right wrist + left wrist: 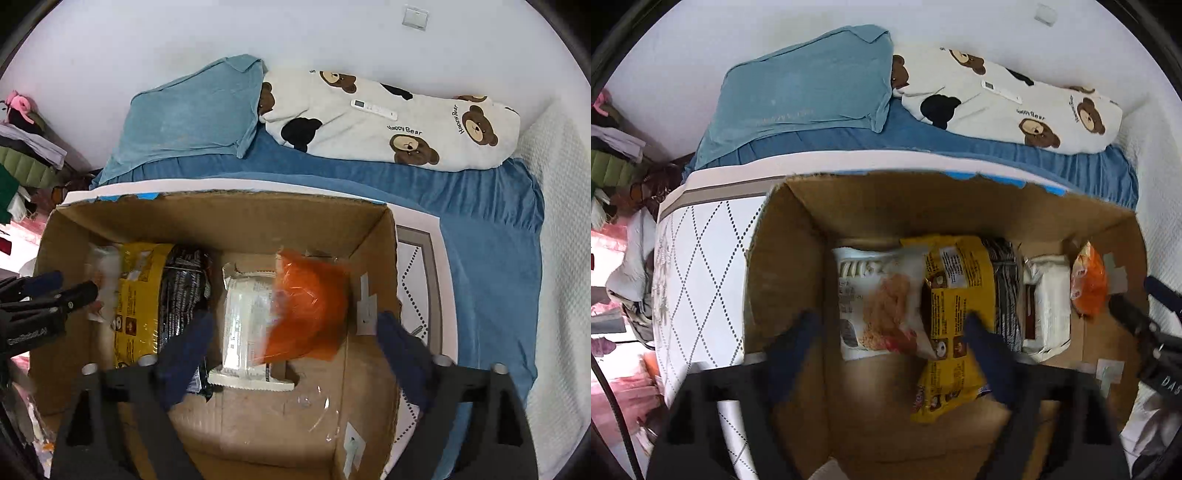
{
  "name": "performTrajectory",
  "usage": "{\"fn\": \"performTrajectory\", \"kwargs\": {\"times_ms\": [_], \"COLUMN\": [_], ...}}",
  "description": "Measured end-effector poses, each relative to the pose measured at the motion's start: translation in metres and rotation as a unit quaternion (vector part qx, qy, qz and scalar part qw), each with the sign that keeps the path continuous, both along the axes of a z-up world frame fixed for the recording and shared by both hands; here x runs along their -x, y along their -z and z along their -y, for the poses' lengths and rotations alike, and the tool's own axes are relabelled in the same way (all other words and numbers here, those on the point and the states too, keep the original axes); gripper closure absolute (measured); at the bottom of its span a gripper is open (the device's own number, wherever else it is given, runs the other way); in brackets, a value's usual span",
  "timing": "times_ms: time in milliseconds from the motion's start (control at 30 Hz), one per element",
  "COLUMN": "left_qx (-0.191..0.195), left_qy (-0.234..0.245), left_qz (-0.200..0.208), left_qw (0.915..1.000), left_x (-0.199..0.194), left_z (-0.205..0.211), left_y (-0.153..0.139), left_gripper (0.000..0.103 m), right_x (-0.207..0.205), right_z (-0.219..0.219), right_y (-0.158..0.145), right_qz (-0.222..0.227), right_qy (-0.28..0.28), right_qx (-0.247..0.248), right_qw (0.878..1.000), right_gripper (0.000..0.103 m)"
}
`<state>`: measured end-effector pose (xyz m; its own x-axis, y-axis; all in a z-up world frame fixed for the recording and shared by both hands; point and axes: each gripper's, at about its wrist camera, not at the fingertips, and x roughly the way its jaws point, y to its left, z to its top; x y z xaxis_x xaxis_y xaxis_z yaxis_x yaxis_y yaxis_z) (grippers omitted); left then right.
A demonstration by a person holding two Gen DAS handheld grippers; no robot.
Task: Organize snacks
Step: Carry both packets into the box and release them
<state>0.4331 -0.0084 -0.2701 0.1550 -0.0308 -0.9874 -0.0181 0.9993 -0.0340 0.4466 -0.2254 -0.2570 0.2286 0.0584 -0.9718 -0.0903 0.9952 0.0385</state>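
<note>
**Five snack packs lined up in the box, both grippers spread above them**

The bed [480,236], under a blue sheet, filled the far side, with a blue pillow [192,114] at far left and a bear-print pillow [388,118] to its right; a white remote [373,108] lay on the bear one. The open cardboard box [798,258] stood against the near edge of the mattress.

Inside the box the snacks sat in a row from left to right. A white bag [882,299] with a noodle picture lay at the left. A yellow bag [955,321] overlapped its right edge and reached nearer than the rest. A black-and-white striped pack [1006,288] stood just beside that, then a white pack [1047,306], and an orange bag [1087,280] leaned at the far right, partly over the white pack in the right wrist view.

The left gripper [892,332] hung over the white and yellow bags, its jaws wide apart and empty. The right gripper [295,334] hung over the white pack and orange bag, jaws likewise wide apart, holding nothing.
</note>
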Motion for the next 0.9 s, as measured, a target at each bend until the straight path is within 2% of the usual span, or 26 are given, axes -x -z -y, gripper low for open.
{"fn": "performTrajectory", "kwargs": {"times_ms": [200,467,900], "left_qx": [0.01,0.026,0.04], "left_qy": [-0.005,-0.02,0.008], "left_qz": [0.012,0.046,0.15], "left_qw": [0.9999,0.9984,0.9879], "left_x": [0.008,0.047,0.144], "left_z": [0.005,0.009,0.028], "left_y": [-0.006,-0.019,-0.089], "left_gripper": [0.008,0.008,0.008], "right_x": [0.012,0.048,0.153], "right_z": [-0.001,0.002,-0.007], "right_y": [0.004,-0.005,-0.082], "right_qz": [-0.008,0.007,0.094], "right_qy": [0.001,0.009,0.001], "right_qx": [-0.009,-0.03,-0.077], "right_qw": [1.0,0.999,0.993], "right_gripper": [0.005,0.005,0.005]}}
